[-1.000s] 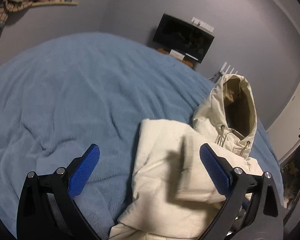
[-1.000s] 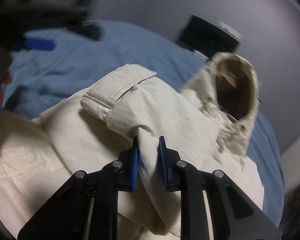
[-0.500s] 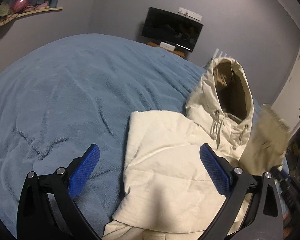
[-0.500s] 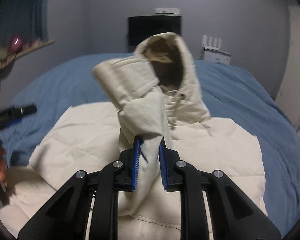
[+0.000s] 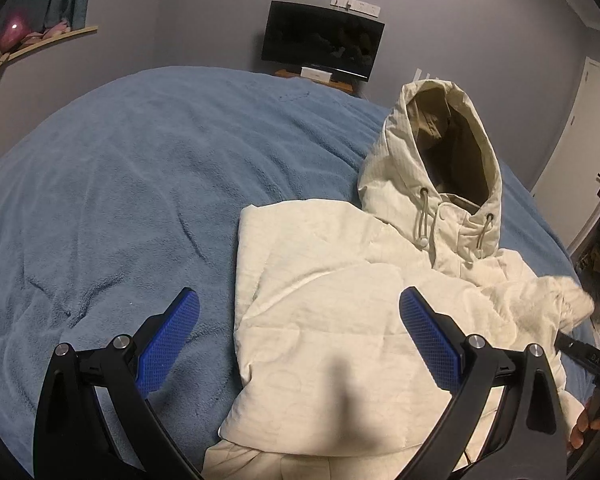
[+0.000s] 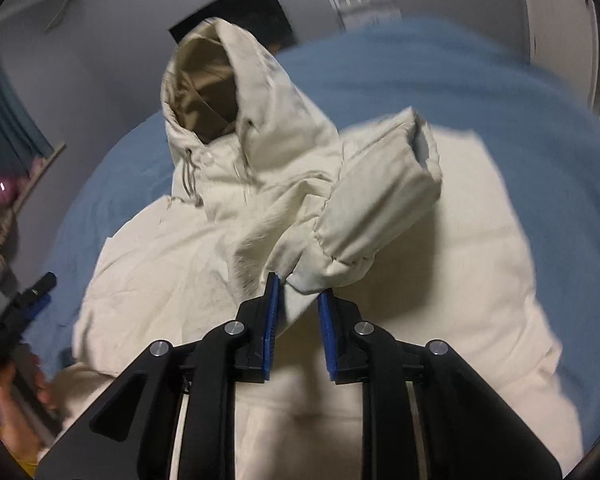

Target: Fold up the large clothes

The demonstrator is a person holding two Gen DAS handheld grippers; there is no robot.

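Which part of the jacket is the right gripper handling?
On the blue bed lies a cream hooded jacket. The right gripper, jaws opening, has the jacket's sleeve between its pads, right of the hood. Its banded open cuff sets it apart from the flat body.

The right gripper [image 6: 298,298] now sits over the jacket's [image 5: 340,320] right side, having carried the sleeve [image 6: 380,200] across from the left. A second ago its jaws pinched the sleeve tight; now they are opening, with the cloth between the pads, and the cuff points up and right over the body. In the left wrist view the sleeve shows as a blur at the right edge. The hood [image 5: 444,152] now lies more upright in the left wrist view, nearer the centre.
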